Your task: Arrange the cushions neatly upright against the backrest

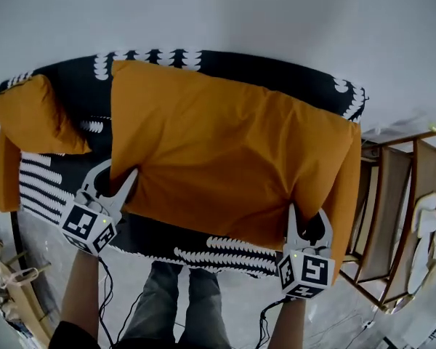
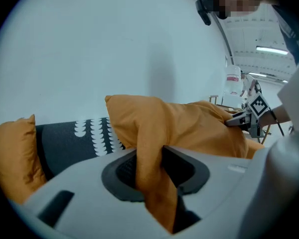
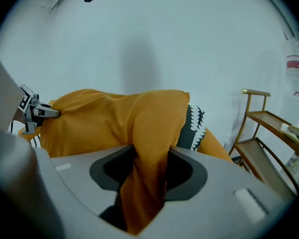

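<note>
You hold the big orange cushion (image 1: 225, 144) above the black patterned sofa (image 1: 160, 58), its long axis running left to right. Your left gripper (image 1: 118, 174) clamps its near-left corner, and your right gripper (image 1: 308, 217) clamps the near-right. A smaller orange cushion (image 1: 33, 115) sits at the sofa's left end.

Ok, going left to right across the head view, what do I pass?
small orange cushion → left hand-held gripper → large orange cushion → right hand-held gripper → wooden rack
</note>
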A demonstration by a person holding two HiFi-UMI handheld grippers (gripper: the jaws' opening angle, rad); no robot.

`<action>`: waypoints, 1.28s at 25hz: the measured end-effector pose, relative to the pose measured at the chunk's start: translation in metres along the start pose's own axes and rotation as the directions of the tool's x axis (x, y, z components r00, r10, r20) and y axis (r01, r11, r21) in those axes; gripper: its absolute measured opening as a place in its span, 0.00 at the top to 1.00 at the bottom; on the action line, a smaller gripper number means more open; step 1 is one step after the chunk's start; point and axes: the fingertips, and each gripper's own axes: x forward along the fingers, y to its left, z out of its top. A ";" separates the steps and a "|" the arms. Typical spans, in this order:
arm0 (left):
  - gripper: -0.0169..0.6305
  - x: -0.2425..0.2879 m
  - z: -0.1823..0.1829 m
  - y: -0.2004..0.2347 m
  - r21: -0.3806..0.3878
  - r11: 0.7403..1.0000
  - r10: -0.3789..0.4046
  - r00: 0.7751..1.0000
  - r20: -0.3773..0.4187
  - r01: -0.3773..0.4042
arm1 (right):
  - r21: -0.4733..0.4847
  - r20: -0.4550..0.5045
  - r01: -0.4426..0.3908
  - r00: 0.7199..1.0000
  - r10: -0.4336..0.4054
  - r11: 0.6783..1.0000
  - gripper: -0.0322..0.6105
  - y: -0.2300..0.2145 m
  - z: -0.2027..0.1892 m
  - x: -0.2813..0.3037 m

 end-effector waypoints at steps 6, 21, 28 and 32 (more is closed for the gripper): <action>0.79 0.019 0.006 0.038 -0.052 0.997 0.059 0.997 0.051 -0.056 | -0.050 0.040 -0.051 0.998 0.053 0.997 0.65 0.009 0.037 0.054; 0.76 0.070 -0.063 0.059 -0.117 0.991 0.054 0.993 -0.106 -0.066 | 0.054 -0.175 -0.002 0.984 0.012 0.999 0.63 -0.002 -0.026 0.132; 0.69 0.087 -0.081 0.064 -0.148 0.987 0.051 0.993 -0.106 -0.067 | 0.083 -0.153 0.010 0.988 0.002 0.997 0.59 -0.013 -0.046 0.150; 0.60 0.092 -0.083 0.069 -0.147 0.985 0.073 0.990 -0.120 -0.091 | 0.075 -0.124 -0.001 0.992 0.011 0.997 0.57 -0.018 -0.047 0.150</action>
